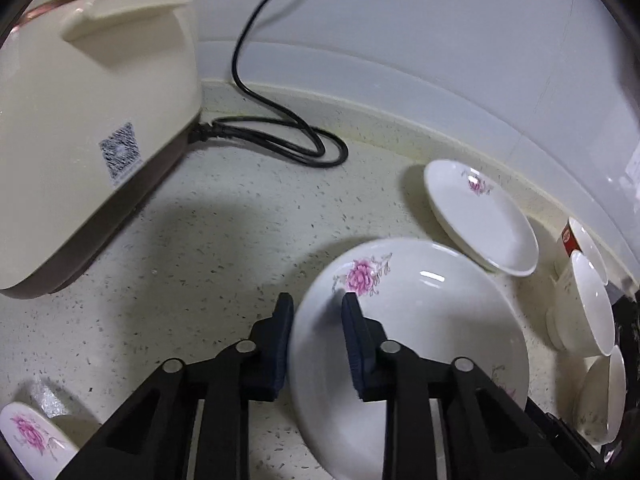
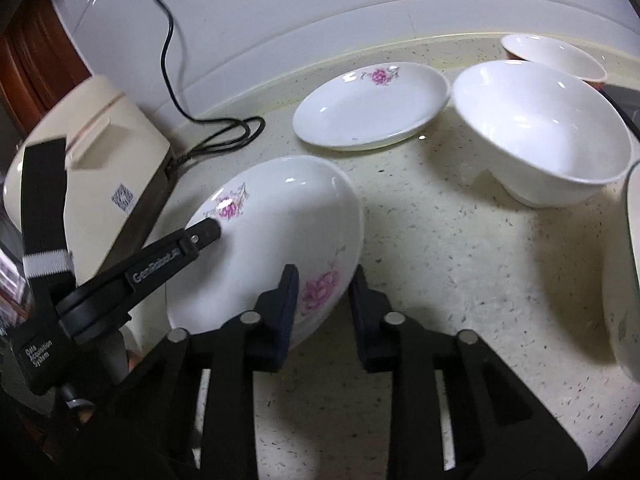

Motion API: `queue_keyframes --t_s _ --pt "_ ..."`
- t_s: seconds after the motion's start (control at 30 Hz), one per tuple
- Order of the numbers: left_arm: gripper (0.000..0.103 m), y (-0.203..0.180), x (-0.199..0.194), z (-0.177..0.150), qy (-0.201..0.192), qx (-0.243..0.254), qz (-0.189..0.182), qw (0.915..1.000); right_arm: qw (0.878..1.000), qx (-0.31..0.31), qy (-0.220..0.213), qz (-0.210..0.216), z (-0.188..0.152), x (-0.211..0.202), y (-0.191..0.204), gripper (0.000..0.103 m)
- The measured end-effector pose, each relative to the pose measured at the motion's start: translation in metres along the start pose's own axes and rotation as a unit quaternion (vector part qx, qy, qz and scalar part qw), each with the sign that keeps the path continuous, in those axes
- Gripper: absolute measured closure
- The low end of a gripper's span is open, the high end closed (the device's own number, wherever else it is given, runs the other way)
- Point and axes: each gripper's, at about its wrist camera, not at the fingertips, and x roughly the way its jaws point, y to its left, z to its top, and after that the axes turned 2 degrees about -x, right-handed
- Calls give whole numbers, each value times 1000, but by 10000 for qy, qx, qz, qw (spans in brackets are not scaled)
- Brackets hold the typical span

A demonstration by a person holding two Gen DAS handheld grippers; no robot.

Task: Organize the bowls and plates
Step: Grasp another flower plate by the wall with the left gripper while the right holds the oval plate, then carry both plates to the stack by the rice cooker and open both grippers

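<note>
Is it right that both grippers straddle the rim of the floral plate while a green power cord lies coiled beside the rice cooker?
Not quite: the power cord is black, not green, as the left wrist view shows. Both the left gripper and right gripper do straddle the floral plate rim, beside the rice cooker.

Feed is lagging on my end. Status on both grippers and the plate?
Left gripper straddles the large floral plate's rim, grip unconfirmed. Right gripper straddles its opposite edge, open. Plate tilted up off the counter. Small plate and bowl close behind.
</note>
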Motion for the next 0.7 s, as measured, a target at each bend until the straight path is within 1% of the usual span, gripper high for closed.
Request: queue_keyframes --t_s 0.1,0.23,0.33,0.5,0.7 --pt "82 -3 -17 -1 -276 35 32 9996 9999 -10 -128 87 -2 -4 1 76" --pt "82 -6 -26 2 -560 53 30 9984 9992 -112 -362 128 -4 -16 2 76" --pt "82 -4 -31 2 -637 13 13 9980 9985 -146 -501 169 -5 -21 3 76" --pt "82 2 -38 1 -721 -66 11 9974 9976 -166 -593 304 -3 -22 6 76" --pt "82 18 -63 -9 -1071 -285 67 9938 9944 -170 -576 867 -6 -29 9 76"
